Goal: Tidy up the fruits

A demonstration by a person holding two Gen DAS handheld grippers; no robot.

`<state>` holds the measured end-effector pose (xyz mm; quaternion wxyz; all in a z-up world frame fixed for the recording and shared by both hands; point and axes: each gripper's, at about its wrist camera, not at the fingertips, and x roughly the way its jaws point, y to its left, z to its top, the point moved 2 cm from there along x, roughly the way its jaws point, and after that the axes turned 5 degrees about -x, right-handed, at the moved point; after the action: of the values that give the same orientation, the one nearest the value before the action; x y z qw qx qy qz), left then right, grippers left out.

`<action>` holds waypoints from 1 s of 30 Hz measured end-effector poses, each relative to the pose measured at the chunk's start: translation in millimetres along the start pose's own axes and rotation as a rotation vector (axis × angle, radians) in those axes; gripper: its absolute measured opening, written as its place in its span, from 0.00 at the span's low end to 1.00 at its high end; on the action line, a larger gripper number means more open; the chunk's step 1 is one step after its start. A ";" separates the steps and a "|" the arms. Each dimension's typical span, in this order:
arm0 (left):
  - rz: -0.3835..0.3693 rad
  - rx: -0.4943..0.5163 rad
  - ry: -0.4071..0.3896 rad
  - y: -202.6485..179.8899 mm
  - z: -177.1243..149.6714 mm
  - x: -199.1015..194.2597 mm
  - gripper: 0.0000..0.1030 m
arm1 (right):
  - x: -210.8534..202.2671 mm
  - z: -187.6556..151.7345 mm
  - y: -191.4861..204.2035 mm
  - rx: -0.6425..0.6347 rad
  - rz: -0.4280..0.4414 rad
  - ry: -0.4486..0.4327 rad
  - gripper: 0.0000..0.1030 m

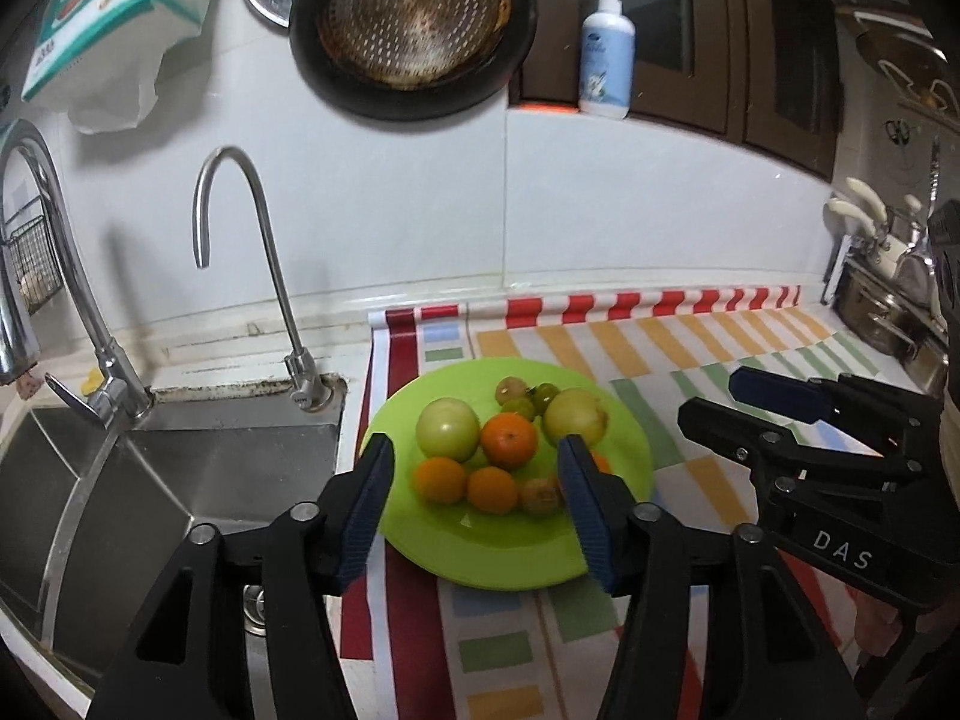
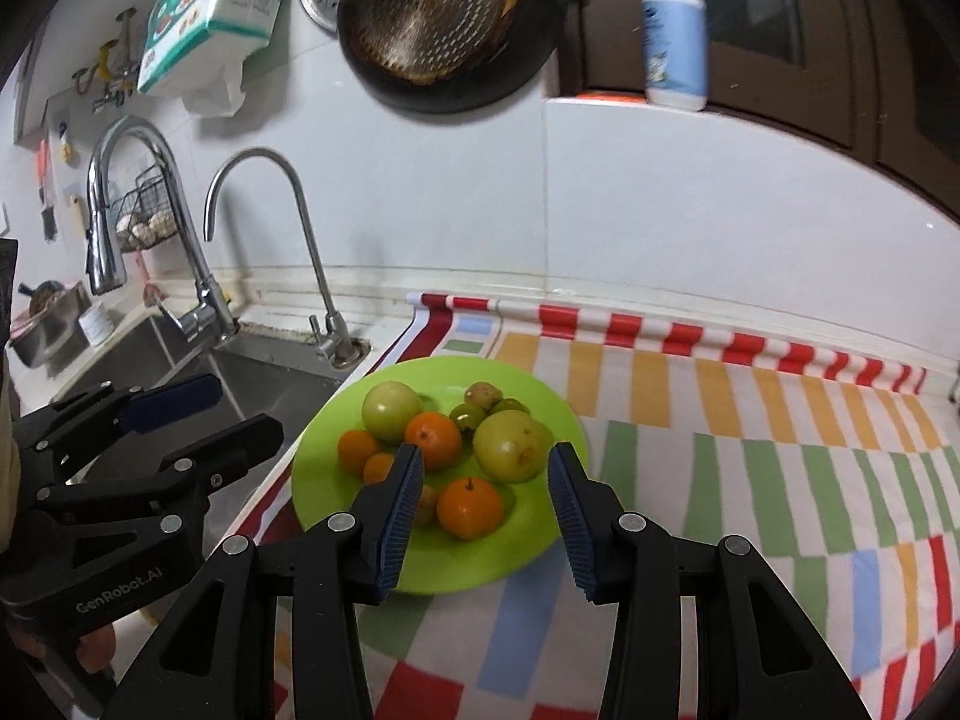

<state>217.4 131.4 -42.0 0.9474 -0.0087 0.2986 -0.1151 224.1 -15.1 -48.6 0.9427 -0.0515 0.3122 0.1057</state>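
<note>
- Left wrist view: the left gripper [image 1: 477, 480] hung with its jaws spread wide and nothing between them, above the near part of a green plate [image 1: 516, 558].
- The plate sat on a striped cloth [image 1: 660, 360], just right of the steel sink [image 1: 198, 468].
- On it lay two pale green fruits [image 1: 448, 428], several oranges [image 1: 509, 440], and a cluster of small greenish-brown fruits [image 1: 522, 399] at the far side.
- The right gripper [image 1: 720, 402] showed at the right, over the cloth beside the plate, its fingers parted and empty.
- Right wrist view: the right gripper [image 2: 483, 498] was likewise opened wide and held nothing, poised over the plate's [image 2: 336, 438] near right portion.
- One orange [image 2: 469, 507] lay between its fingertips in the picture; whether they touched it could not be told.
- The left gripper [image 2: 198, 414] hovered at the left, over the sink's [image 2: 282, 372] edge, jaws apart.
- A dark pan [image 2: 444, 30] hung on the wall above.
</note>
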 end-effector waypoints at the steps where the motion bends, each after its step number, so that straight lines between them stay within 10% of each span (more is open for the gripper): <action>1: -0.005 0.004 -0.014 -2.8 0.1 -6.1 0.57 | -6.1 -1.2 -0.8 0.004 -0.011 -0.004 0.43; 30: 0.046 0.010 -0.149 -100.9 -51.7 -128.1 0.97 | -180.2 -78.0 -40.3 0.042 -0.156 -0.117 0.75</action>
<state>64.8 64.5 -3.6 0.9694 -0.0054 0.2269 -0.0937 47.3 -97.1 -1.7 0.9656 -0.0496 0.2538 0.0284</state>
